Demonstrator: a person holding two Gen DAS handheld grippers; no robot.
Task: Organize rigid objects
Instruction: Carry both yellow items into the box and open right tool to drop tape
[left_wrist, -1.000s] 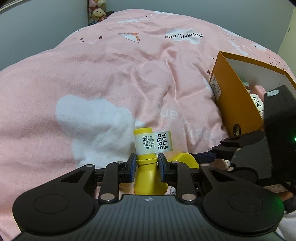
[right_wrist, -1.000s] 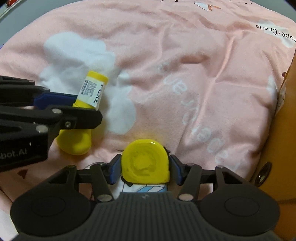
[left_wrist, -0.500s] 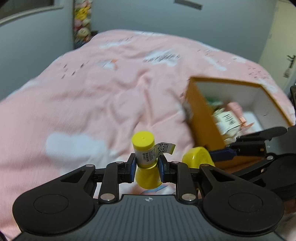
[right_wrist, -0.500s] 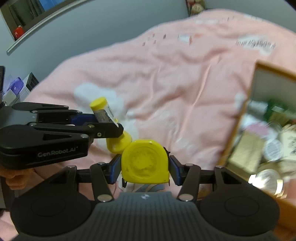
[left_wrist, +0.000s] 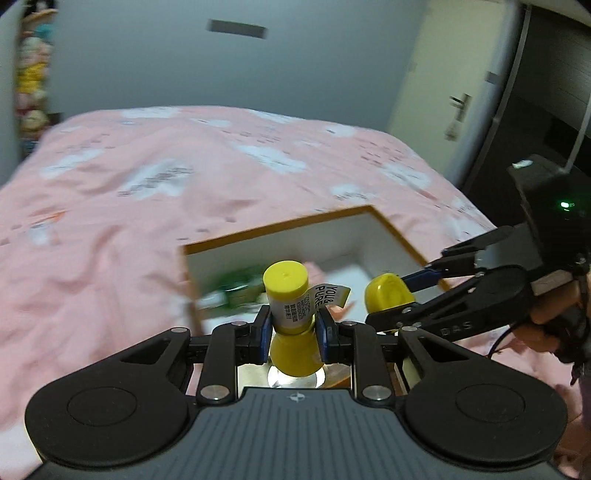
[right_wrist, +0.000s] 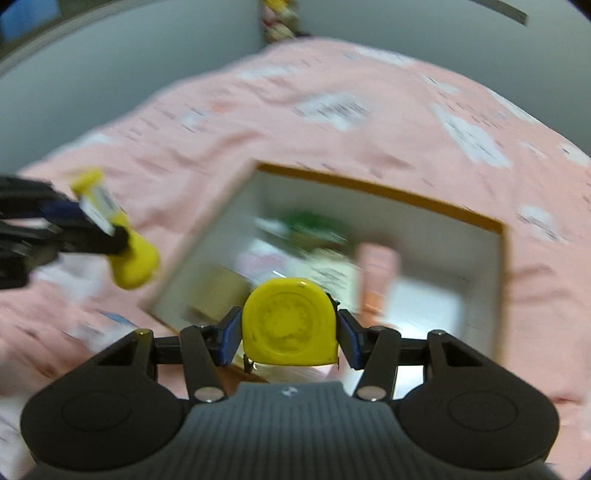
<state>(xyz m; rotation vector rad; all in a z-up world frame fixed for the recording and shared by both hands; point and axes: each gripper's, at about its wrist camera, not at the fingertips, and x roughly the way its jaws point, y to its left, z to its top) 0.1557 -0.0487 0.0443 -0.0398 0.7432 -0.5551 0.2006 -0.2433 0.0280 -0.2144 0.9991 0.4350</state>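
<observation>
Left wrist view: transport step, both loads held above the box (left_wrist: 295, 221).
Bottle (left_wrist: 290, 295) is pinched by left gripper (left_wrist: 291, 332), tape measure (right_wrist: 290, 321) by right gripper (right_wrist: 288, 334); lowering into the box, then release, is judged next.

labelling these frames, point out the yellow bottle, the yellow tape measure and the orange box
yellow bottle (left_wrist: 285, 277): left wrist view, on its cap.
yellow tape measure (right_wrist: 290, 322): right wrist view, on its round face.
orange box (right_wrist: 376, 189): right wrist view, on its far rim.
</observation>
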